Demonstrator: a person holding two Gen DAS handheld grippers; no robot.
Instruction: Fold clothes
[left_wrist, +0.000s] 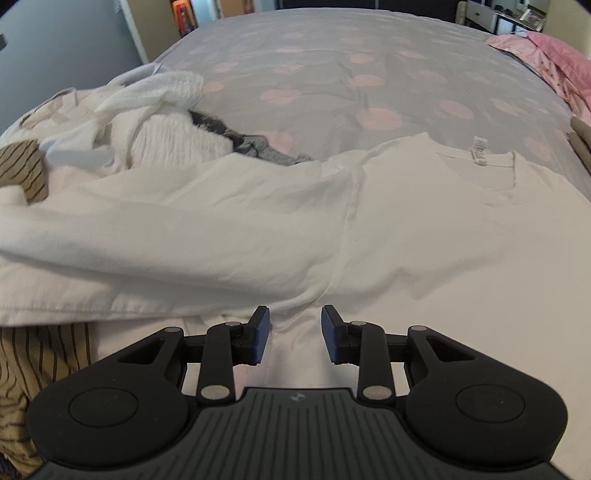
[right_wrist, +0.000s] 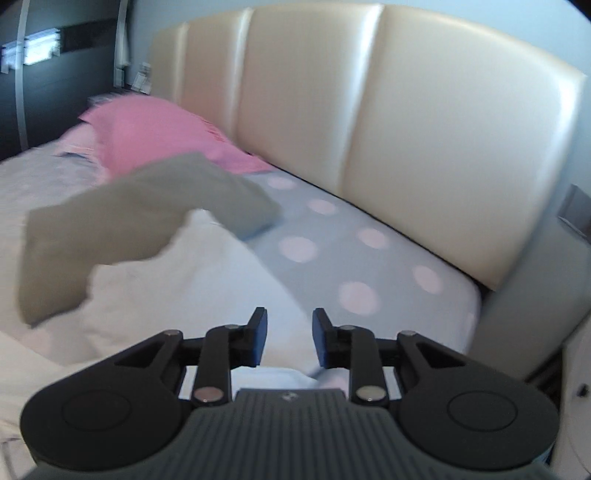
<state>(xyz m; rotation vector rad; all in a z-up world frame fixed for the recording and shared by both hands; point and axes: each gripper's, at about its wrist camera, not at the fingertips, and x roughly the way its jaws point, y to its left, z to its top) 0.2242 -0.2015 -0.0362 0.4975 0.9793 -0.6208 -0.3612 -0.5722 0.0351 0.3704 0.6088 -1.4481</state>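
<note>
A white long-sleeved shirt (left_wrist: 424, 229) lies spread on the bed, collar and label toward the far side, one sleeve (left_wrist: 166, 229) stretched out to the left. My left gripper (left_wrist: 294, 320) hovers open just above the shirt near its armpit seam, nothing between its fingers. In the right wrist view the same white shirt (right_wrist: 177, 280) covers the near bed, blurred. My right gripper (right_wrist: 289, 322) is open over its edge, holding nothing. A folded beige garment (right_wrist: 110, 229) lies on the white fabric to the left.
A heap of clothes sits at the left: a white knit (left_wrist: 166, 122), grey pieces (left_wrist: 255, 146) and a tan striped garment (left_wrist: 33, 354). The grey sheet with pink dots (left_wrist: 351, 74) stretches beyond. A pink pillow (right_wrist: 166, 136) and cream padded headboard (right_wrist: 369, 129) bound the bed.
</note>
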